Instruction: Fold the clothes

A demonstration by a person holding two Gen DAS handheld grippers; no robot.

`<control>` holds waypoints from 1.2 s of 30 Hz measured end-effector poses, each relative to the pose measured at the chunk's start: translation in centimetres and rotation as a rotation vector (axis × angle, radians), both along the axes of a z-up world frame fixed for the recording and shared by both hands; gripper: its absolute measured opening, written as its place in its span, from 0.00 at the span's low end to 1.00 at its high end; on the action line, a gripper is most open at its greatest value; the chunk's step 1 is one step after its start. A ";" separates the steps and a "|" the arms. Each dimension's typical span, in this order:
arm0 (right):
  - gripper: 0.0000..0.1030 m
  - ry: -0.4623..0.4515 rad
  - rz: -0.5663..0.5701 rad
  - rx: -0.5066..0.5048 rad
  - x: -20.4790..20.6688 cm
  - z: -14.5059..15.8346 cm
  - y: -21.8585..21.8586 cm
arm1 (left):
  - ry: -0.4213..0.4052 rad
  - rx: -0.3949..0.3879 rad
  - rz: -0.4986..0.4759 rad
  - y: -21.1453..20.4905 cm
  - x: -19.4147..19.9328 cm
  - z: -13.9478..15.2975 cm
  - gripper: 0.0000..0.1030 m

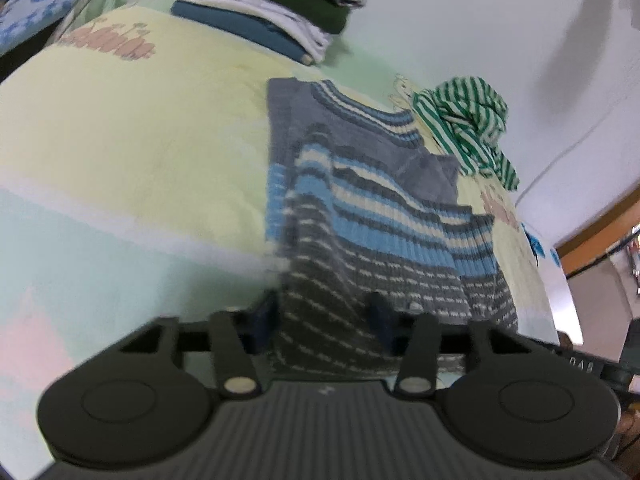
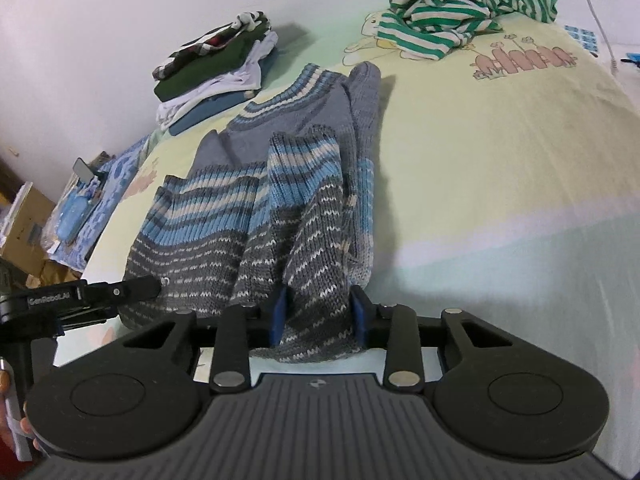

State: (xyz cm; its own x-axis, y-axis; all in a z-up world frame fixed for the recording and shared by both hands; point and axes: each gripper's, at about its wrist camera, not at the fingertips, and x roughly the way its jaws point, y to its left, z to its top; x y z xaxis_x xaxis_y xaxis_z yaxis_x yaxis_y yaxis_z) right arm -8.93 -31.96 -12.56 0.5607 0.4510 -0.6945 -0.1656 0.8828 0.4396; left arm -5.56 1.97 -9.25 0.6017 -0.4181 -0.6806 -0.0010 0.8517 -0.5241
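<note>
The striped knit sweater (image 2: pixel 256 200) lies partly folded on the bed (image 2: pixel 500 200), its near hem bunched up at both tongs. The left tongs (image 1: pixel 324 314) and the right tongs (image 2: pixel 319 314) are each clamped on that hem. A stack of folded clothes (image 2: pixel 212 68) and a crumpled green-striped shirt (image 2: pixel 460 8) lie well beyond the sweater, near the wall.

Left gripper (image 1: pixel 324 312), right gripper (image 2: pixel 319 312) clamped.

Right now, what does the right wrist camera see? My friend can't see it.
The right claw grips the near hem of a grey and blue striped sweater lying on a pale yellow bedspread. Behind it sit a stack of folded clothes and a crumpled green striped shirt.
</note>
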 end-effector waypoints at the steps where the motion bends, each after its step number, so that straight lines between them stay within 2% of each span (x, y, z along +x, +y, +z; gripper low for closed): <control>1: 0.32 0.008 -0.010 0.005 0.0 0.0 0.1 | 0.006 -0.021 0.012 0.4 0.1 -0.2 0.31; 2: 0.30 0.017 -0.019 0.011 0.1 0.0 0.1 | 0.013 -0.043 0.020 0.6 0.1 -0.3 0.27; 4: 0.26 0.042 -0.038 0.033 0.4 0.2 0.0 | 0.016 -0.040 0.013 0.5 0.3 -0.2 0.25; 6: 0.24 0.063 -0.059 0.055 0.6 0.6 -0.1 | -0.001 0.010 -0.026 -0.2 0.5 0.4 0.19; 8: 0.23 0.057 -0.063 0.055 0.6 1.3 0.2 | -0.003 0.023 -0.049 -0.2 0.7 1.0 0.17; 13: 0.22 0.035 -0.066 0.136 -0.4 3.6 0.5 | -0.042 -0.001 -0.080 0.9 0.5 3.4 0.16; 19: 0.22 0.102 -0.050 0.221 -2.7 4.6 0.7 | -0.040 0.025 -0.123 2.4 -0.9 5.2 0.16; 23: 0.21 0.173 -0.011 0.193 -5.4 4.1 0.7 | 0.036 0.003 -0.161 3.8 -3.7 4.5 0.16; 26: 0.19 0.211 0.014 0.127 -7.1 3.3 0.6 | 0.089 0.053 -0.219 3.8 -5.9 3.5 0.11; 29: 0.20 0.240 0.022 0.056 -8.0 2.2 0.7 | 0.100 0.112 -0.260 3.7 -7.2 2.8 0.11; 32: 0.26 0.199 0.019 0.013 -8.0 2.6 0.9 | 0.087 0.137 -0.277 3.7 -7.0 2.9 0.11; 34: 0.28 0.115 0.002 0.011 -7.8 3.9 0.9 | 0.057 0.140 -0.282 3.6 -6.4 3.6 0.12; 36: 0.38 0.028 -0.029 0.010 -7.3 4.9 1.1 | 0.028 0.142 -0.289 3.4 -5.6 4.1 0.14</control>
State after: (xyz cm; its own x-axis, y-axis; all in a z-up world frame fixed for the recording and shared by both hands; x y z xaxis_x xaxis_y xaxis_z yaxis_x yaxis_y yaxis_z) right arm -16.27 -30.89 -7.64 0.5543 0.4418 -0.7054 -0.1271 0.8825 0.4528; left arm -11.12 5.36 -5.11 0.4521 -0.4682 -0.7592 0.2387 0.8836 -0.4028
